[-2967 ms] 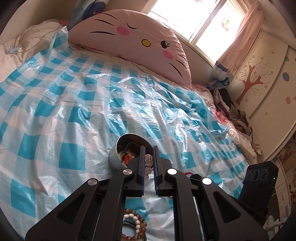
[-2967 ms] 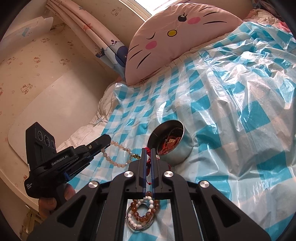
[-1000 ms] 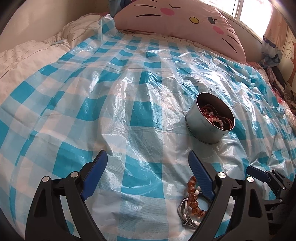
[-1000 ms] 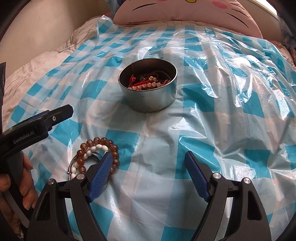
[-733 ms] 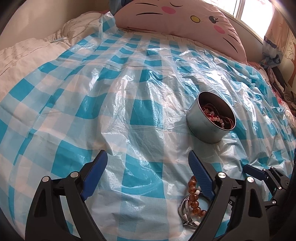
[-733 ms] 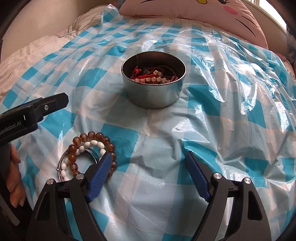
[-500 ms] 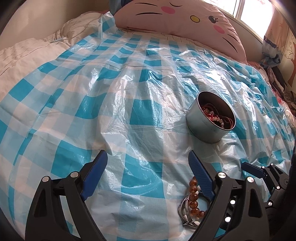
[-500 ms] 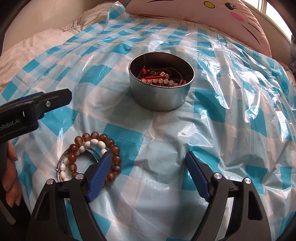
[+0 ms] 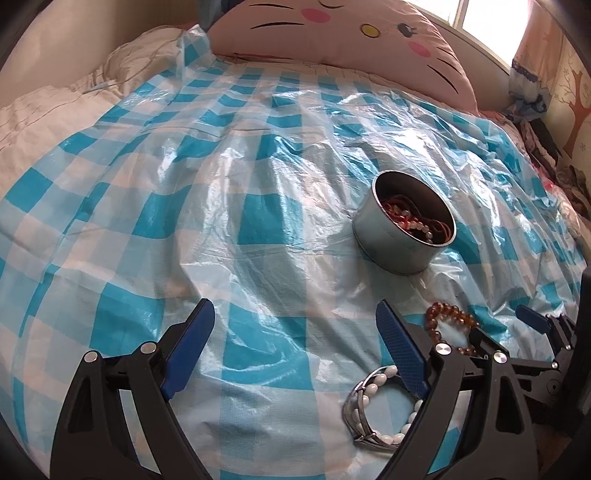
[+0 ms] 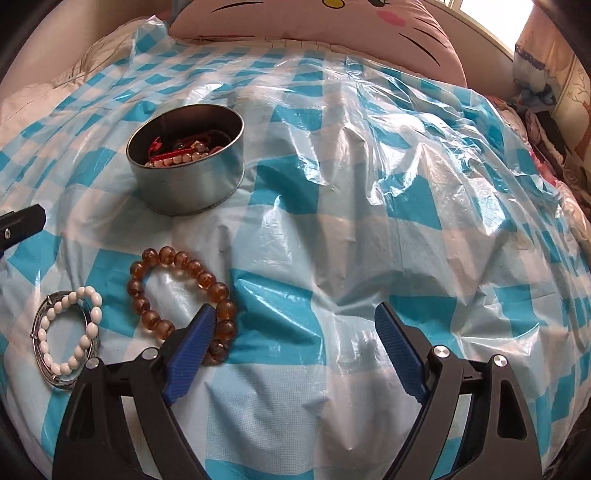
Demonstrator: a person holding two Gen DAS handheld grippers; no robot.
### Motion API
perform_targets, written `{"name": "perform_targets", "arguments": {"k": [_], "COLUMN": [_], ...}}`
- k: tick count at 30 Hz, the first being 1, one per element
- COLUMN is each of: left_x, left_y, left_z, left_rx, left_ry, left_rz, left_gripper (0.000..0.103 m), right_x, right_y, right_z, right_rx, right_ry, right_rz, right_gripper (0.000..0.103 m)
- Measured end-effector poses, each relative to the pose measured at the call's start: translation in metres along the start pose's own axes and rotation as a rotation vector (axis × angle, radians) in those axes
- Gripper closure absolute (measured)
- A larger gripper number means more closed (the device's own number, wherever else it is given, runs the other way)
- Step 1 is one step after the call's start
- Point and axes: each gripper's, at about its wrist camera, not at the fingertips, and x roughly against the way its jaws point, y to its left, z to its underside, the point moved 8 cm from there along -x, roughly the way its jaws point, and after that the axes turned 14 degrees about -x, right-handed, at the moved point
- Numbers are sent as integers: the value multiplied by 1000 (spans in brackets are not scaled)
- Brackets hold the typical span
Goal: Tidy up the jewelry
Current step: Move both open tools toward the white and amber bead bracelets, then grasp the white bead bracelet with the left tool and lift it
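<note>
A round metal tin (image 9: pixel 402 236) (image 10: pixel 186 160) stands on the blue-checked plastic sheet and holds red cords and pale beads. An amber bead bracelet (image 10: pixel 183 299) (image 9: pixel 448 321) lies flat in front of the tin. A white bead bracelet (image 10: pixel 70 328) (image 9: pixel 384 406) lies on a silver bangle (image 10: pixel 40 347) beside it. My left gripper (image 9: pixel 295 343) is open and empty, with the white bracelet by its right finger. My right gripper (image 10: pixel 295 347) is open and empty, its left finger over the amber bracelet's near edge.
The plastic sheet (image 9: pixel 184 184) covers a soft bed. A pink cat-face pillow (image 9: pixel 332 33) (image 10: pixel 332 18) lies at the head. White bedding (image 9: pixel 48 110) shows at the left. Clothes and a wall (image 9: pixel 554 129) are at the right. The left gripper's tip (image 10: pixel 22 221) shows at the right view's left edge.
Both grippers, shut on jewelry over the tin three seconds ago, are now open and empty. The amber bracelet now lies apart from the white one. The right gripper shifted right.
</note>
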Motion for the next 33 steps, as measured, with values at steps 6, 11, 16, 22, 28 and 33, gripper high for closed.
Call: {"name": "perform_targets", "arguments": {"k": [6, 11, 16, 22, 28, 33], "left_x": [-2, -3, -6, -15, -21, -24], "left_y": [-50, -74, -93, -105, -91, -46], "left_z": [1, 6, 13, 22, 17, 6], "left_rx": [-216, -308, -388, -440, -337, -79], "left_ry": [15, 33, 55, 112, 115, 91], "left_rz": [61, 120, 137, 167, 193, 249], "left_gripper": [18, 18, 20, 70, 96, 96], "right_x": [-3, -4, -5, -9, -12, -12], "right_y": [-3, -4, -6, -6, -7, -7], "right_z": [2, 3, 3, 3, 4, 4], "right_rx": [-38, -55, -69, -73, -80, -76], "right_ry": [19, 30, 38, 47, 56, 57], "right_rz": [-24, -39, -53, -56, -60, -54], "right_gripper": [16, 15, 15, 13, 12, 11]}}
